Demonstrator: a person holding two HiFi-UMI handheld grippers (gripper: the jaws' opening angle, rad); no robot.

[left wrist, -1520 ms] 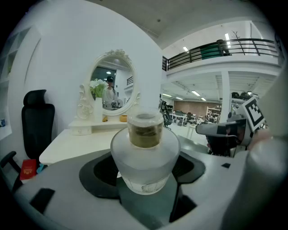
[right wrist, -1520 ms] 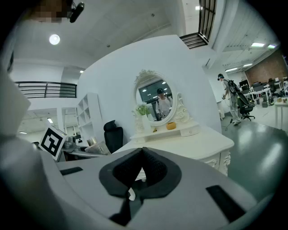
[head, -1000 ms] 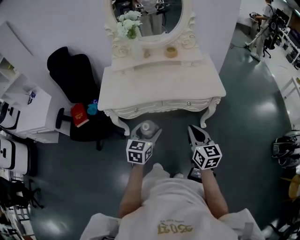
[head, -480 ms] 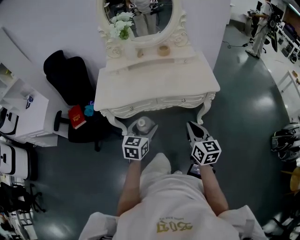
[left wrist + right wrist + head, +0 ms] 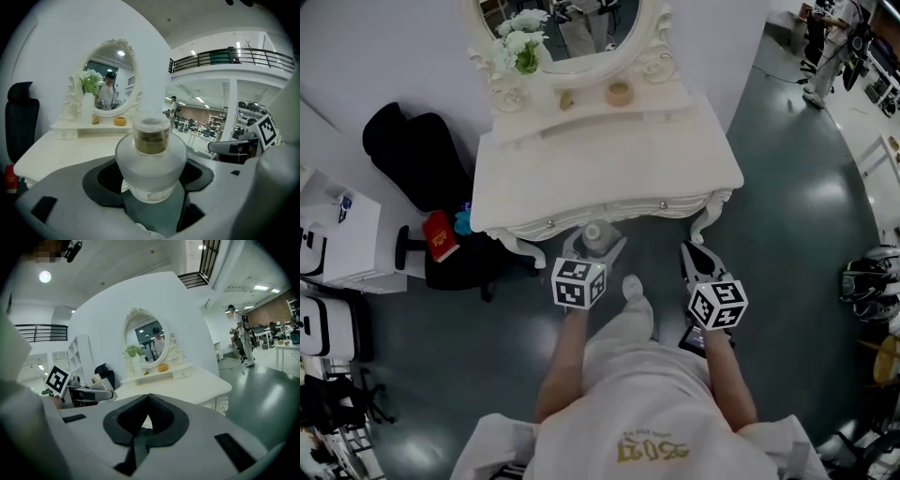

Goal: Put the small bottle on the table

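Observation:
The small frosted bottle (image 5: 151, 161) with a gold neck stands upright between the jaws of my left gripper (image 5: 150, 183), which is shut on it. In the head view the bottle (image 5: 598, 234) and left gripper (image 5: 592, 246) sit just off the front edge of the white dressing table (image 5: 609, 159). My right gripper (image 5: 697, 258) hangs beside the table's front right leg. In the right gripper view its pads (image 5: 154, 413) meet with nothing between them.
An oval mirror (image 5: 572, 28), a vase of white flowers (image 5: 517, 47) and a small yellow pot (image 5: 619, 92) stand on the table's back shelf. A black chair (image 5: 412, 169) with a red box (image 5: 441, 234) is at the left. White shelving (image 5: 328, 244) lines the far left.
Both grippers have moved forward toward the table; the bottle now sits at the table's front edge. The person has stepped closer. Both grips look unchanged.

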